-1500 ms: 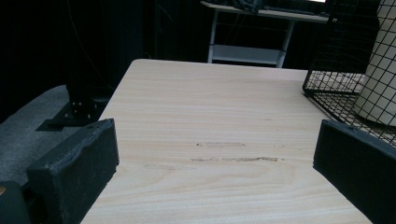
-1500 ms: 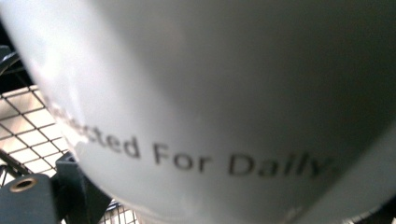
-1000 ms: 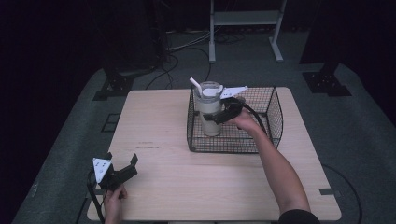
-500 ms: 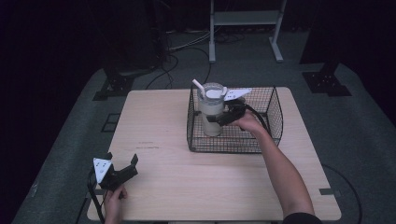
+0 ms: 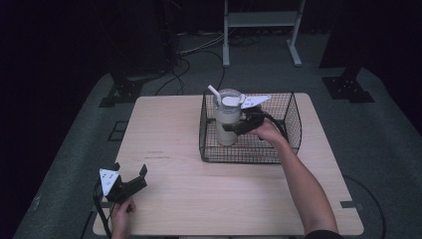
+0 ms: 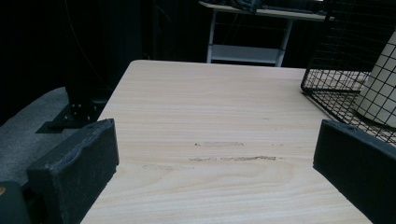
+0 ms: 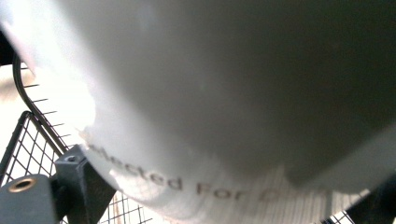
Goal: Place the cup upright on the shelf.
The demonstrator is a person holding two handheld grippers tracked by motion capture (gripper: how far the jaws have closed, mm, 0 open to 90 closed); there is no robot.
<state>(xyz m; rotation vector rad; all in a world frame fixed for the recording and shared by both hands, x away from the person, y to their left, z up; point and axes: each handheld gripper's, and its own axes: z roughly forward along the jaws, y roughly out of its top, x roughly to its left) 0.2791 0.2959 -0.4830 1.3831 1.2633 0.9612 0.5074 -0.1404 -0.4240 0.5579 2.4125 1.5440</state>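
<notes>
At the table's near-left corner the left gripper (image 5: 130, 180) is rested on the pale wooden table (image 5: 169, 134), its blocky black jaws spread wide with nothing between them; in the left gripper view only bare, faintly scuffed wood grain is seen in the gap.

Further right, a black wire basket (image 5: 293, 124) with an open square mesh is set on the far half of the table. Inside it, toward its left end, a cream-coloured tumbler (image 5: 226, 124) is stood upright, smooth, slightly tapered, capped with a clear lid and a white straw (image 5: 215, 93).

The right gripper (image 5: 234, 127) is reached into the basket, and its jaws are closed around the tumbler's side; in the right gripper view the matte printed wall (image 7: 196, 93) is pressed close between them.

The step in hand is judged to be the grasp on the tumbler inside the basket. A straight upward lift is called for next, so that the wire rim is cleared, with the tumbler kept upright.
</notes>
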